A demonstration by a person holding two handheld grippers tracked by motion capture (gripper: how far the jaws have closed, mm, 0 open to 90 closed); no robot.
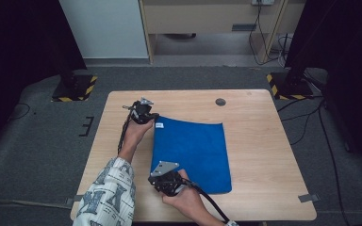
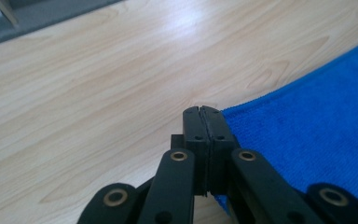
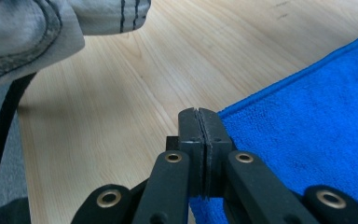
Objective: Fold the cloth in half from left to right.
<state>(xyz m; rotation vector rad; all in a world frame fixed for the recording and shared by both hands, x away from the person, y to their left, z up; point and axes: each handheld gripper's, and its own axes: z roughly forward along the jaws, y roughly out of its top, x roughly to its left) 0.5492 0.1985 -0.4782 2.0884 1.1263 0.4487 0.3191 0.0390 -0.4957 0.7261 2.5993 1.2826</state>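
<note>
The blue cloth lies flat near the middle of the desk, its white tag at the far left corner. My left gripper sits at that far left corner; my right gripper sits at the near left corner.

Risk: both pairs of fingers are pressed fully together, and from the gripper views each appears to pinch the cloth's edge, though I cannot confirm how much fabric is caught. A shallow bite would let a corner slip out on lifting. Uneven pull between the two hands would skew or bunch the cloth.

Pose: my left forearm reaches forward along the cloth's left edge. My right hand is angled in from the near edge of the desk.
</note>
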